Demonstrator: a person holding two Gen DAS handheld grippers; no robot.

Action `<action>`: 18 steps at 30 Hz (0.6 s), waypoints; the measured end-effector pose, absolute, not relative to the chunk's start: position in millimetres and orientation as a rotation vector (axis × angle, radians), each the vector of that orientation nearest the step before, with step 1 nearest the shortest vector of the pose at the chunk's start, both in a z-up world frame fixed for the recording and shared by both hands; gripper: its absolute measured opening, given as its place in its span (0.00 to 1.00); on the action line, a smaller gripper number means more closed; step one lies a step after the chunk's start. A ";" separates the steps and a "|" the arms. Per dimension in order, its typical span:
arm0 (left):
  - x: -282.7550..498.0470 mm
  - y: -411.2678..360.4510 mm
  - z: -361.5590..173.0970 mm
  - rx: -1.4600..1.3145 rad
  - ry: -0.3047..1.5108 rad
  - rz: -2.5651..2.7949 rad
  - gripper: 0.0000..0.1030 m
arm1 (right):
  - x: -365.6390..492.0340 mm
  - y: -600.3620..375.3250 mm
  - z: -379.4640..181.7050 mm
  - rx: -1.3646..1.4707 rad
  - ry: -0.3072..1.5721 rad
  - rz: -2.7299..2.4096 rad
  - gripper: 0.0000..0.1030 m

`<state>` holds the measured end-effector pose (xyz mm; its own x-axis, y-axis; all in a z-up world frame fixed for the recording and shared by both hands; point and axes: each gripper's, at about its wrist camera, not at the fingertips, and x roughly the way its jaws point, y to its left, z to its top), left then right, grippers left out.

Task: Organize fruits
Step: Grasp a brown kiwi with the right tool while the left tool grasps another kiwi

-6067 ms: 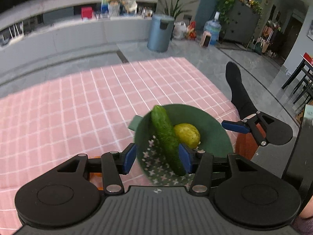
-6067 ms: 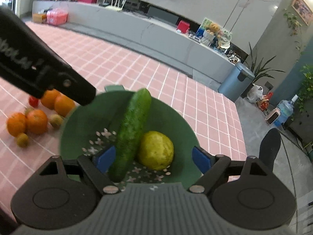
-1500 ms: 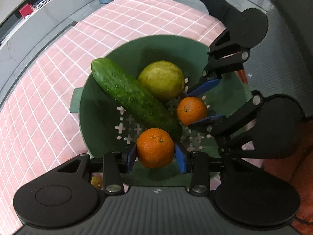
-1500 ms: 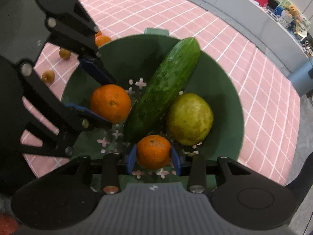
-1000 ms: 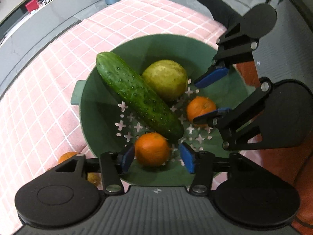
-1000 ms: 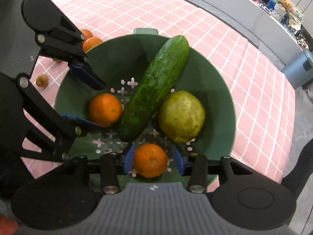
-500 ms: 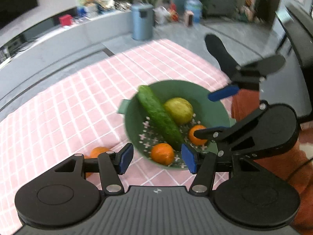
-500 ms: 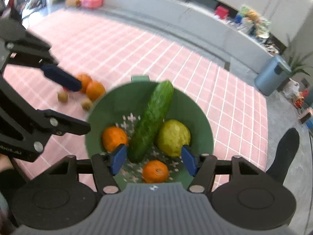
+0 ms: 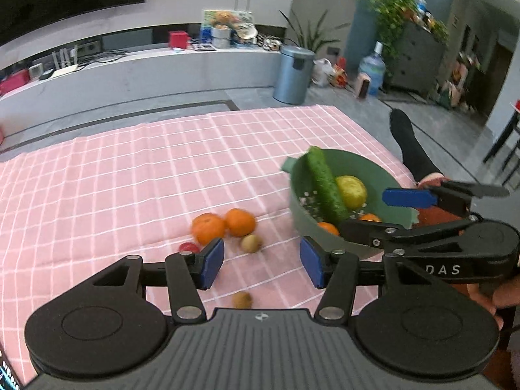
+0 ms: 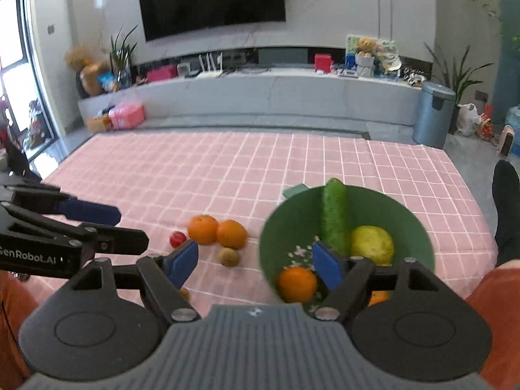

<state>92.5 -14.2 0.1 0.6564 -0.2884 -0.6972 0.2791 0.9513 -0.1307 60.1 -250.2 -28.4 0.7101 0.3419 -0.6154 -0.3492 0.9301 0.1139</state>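
A green strainer bowl sits on the pink checked cloth at the right. It holds a cucumber, a yellow-green fruit and two oranges. On the cloth to its left lie two more oranges, a small red fruit and small brown fruits. My left gripper is open and empty above the loose fruit. My right gripper is open and empty, pulled back from the bowl.
The table's right edge runs close beside the bowl. A person's black-socked foot and orange-clad legs are at the right. A grey bin and a low white bench stand beyond the table.
Both grippers let go of their oranges into the bowl, opened, then rose and pulled back. The left one swung left toward the loose fruit.
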 end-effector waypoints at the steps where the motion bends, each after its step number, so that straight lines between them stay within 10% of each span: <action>1: 90.7 -8.3 -1.4 -0.025 0.787 -0.313 0.62 | 57.2 -246.3 -30.7 -0.003 0.667 0.378 0.72; 18: 79.8 27.7 -58.3 -0.145 0.855 -0.274 0.46 | 42.8 -201.2 -91.8 -0.032 0.723 0.397 0.33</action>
<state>79.8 27.7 -58.3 0.6239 -0.2958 -0.7234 0.1798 0.9551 -0.2355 42.8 -201.2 -91.8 0.6784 0.3425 -0.6499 -0.3646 0.9250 0.1070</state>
